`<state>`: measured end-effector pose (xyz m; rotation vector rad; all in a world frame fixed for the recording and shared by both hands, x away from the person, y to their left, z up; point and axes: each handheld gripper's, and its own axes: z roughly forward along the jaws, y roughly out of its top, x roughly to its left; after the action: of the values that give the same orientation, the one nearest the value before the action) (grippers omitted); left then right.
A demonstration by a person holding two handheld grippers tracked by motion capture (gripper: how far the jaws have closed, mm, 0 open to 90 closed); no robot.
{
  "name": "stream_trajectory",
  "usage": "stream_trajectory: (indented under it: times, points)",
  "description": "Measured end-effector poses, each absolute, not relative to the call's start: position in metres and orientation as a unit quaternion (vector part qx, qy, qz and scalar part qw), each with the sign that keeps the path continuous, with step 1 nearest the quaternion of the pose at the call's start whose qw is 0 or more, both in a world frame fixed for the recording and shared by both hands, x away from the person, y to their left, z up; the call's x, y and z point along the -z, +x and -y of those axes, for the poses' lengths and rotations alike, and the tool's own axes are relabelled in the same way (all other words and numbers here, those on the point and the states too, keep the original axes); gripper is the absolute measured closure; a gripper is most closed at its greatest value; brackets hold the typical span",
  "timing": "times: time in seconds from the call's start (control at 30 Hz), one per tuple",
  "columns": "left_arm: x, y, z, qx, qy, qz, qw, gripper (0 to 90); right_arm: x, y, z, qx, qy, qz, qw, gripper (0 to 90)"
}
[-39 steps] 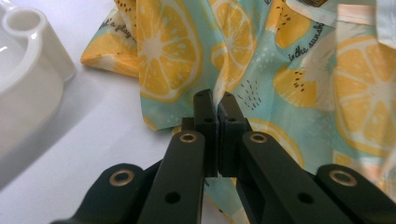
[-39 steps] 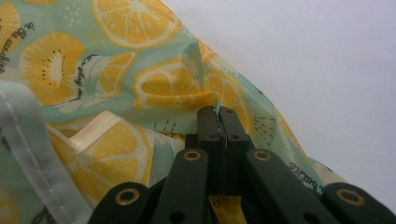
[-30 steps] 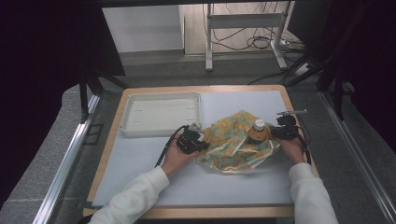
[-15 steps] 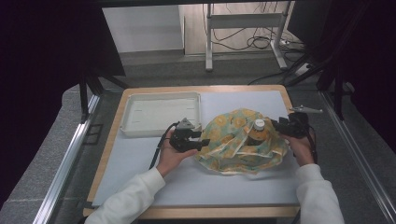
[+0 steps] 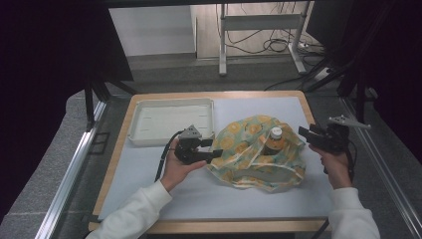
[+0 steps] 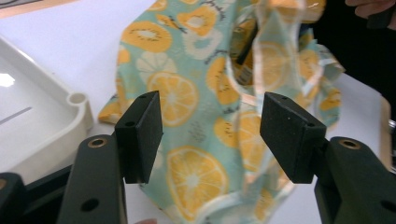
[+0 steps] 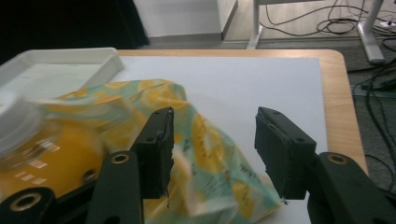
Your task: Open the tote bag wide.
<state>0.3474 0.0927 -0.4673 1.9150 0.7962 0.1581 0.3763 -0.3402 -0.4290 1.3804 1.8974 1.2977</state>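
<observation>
A teal cloth (image 5: 251, 152) printed with orange and kiwi slices lies crumpled on the white mat. An orange bottle with a white cap (image 5: 274, 139) stands upright in its folds. My left gripper (image 5: 213, 148) hovers at the cloth's left edge; its jaws have just been opening and hold nothing. In the left gripper view they (image 6: 212, 126) stand wide, with the cloth (image 6: 187, 98) beyond them. My right gripper (image 5: 303, 134) hangs off the cloth's right edge, its jaws also just opened and empty (image 7: 212, 140). The blurred bottle (image 7: 42, 149) and the cloth (image 7: 210, 149) lie below them.
A white empty tray (image 5: 171, 119) sits at the back left of the table, close to the left gripper. The table's wooden rim (image 5: 308, 107) runs just right of the right hand. Bare mat (image 5: 224, 199) lies in front of the cloth.
Both grippers were shut on the cloth near the bottle. They have opened, let it go, and drawn apart outward and upward. The cloth has slumped loosely around the bottle.
</observation>
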Motion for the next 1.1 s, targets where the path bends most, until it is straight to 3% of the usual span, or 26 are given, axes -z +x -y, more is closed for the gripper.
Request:
stream_trajectory:
  times: [0.53, 0.83, 1.1]
  points:
    - [0.469, 0.332, -0.073, -0.052, 0.809, -0.308, 0.498, 41.0, 0.450, 0.313, 0.317, -0.463, 0.453, -0.736, 0.197, 42.5]
    - [0.473, 0.330, -0.055, -0.046, 0.820, -0.292, 0.490, 41.2, 0.466, 0.310, 0.287, -0.440, 0.423, -0.773, 0.173, 34.2]
    - [0.465, 0.336, -0.041, -0.046, 0.817, -0.283, 0.500, 41.2, 0.472, 0.312, 0.286, -0.435, 0.425, -0.775, 0.174, 30.0]
